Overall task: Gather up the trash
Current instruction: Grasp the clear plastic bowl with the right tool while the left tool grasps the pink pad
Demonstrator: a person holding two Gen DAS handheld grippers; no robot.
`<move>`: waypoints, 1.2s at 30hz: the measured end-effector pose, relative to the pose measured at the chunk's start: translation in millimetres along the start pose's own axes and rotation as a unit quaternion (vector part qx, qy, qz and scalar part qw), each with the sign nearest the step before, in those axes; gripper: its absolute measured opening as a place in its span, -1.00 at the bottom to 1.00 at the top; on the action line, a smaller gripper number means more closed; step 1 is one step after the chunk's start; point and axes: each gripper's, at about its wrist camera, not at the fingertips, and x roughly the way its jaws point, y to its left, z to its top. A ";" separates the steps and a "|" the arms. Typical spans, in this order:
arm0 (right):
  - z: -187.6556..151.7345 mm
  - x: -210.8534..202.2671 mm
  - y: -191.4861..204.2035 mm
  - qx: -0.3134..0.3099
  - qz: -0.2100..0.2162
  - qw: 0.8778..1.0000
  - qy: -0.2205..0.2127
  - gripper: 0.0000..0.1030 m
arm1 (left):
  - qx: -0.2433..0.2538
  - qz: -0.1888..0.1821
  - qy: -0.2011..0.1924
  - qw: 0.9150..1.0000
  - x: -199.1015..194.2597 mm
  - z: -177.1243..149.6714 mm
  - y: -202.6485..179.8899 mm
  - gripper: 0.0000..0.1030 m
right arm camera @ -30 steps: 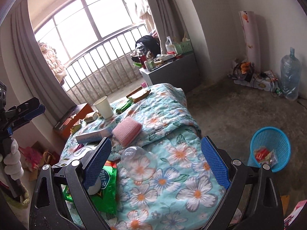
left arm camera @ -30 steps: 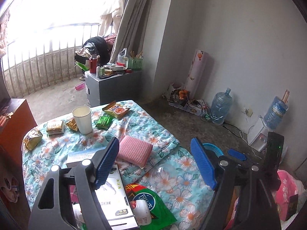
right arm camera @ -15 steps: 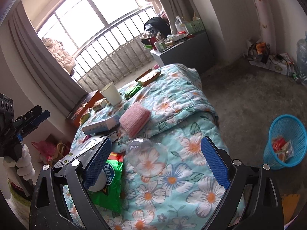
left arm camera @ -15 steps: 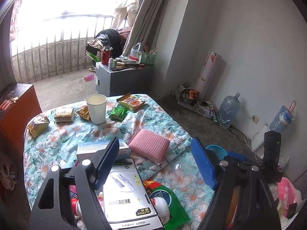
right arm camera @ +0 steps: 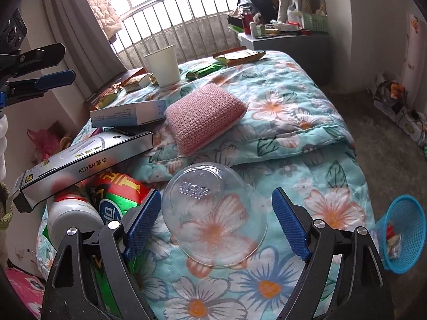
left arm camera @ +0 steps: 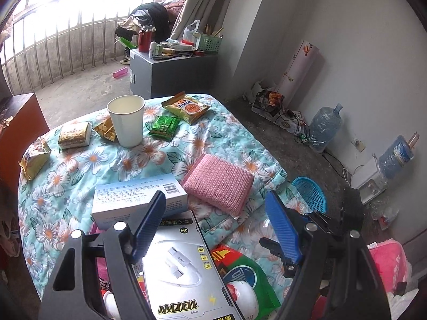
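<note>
Clear plastic is our main risk. Right wrist view: our right gripper (right arm camera: 216,224) has its jaws closing around a clear cup (right arm camera: 213,213) that lies on its side on the flowered quilt (right arm camera: 307,122). The cup sits between the pads, but they don't press on it yet, so nothing is held. Thin wall, so we judge that a hard squeeze could crush it or pop it out sideways. The quilt is soft, so the lower fingertips could snag cloth and drag it along. A white bottle (right arm camera: 72,218) and a green bag (right arm camera: 117,200) lie just beside the left pad; a wide approach could clip them. The blue basket (right arm camera: 405,229) stands on the floor off the bed's corner, well apart, so we judge a weak grip could drop the cup on the way.

Left wrist view: our left gripper (left arm camera: 216,229) is wide open and empty, above a silver box (left arm camera: 184,274) stacked against a white carton (left arm camera: 138,200). Coming lower, we could knock the stack. A paper cup (left arm camera: 126,120) stands upright among snack packets (left arm camera: 185,106) at the far end; a bump tips it.
</note>
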 end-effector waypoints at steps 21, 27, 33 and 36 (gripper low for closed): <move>-41.1 -60.8 -38.8 0.102 0.020 0.994 -0.022 0.31 | 0.250 0.109 0.210 0.939 175.6 8.1 -89.5 0.45; -46.1 -57.9 -44.7 0.114 0.021 0.993 -0.027 0.32 | 0.279 0.152 0.211 0.924 190.9 7.8 -91.6 0.45; -47.4 -57.0 -47.6 0.124 0.028 0.991 -0.031 0.31 | 0.295 0.164 0.194 0.921 191.6 13.2 -92.4 0.15; -46.8 -59.7 -47.7 0.125 0.026 0.991 -0.037 0.31 | 0.306 0.160 0.178 0.922 184.4 16.4 -96.6 -0.06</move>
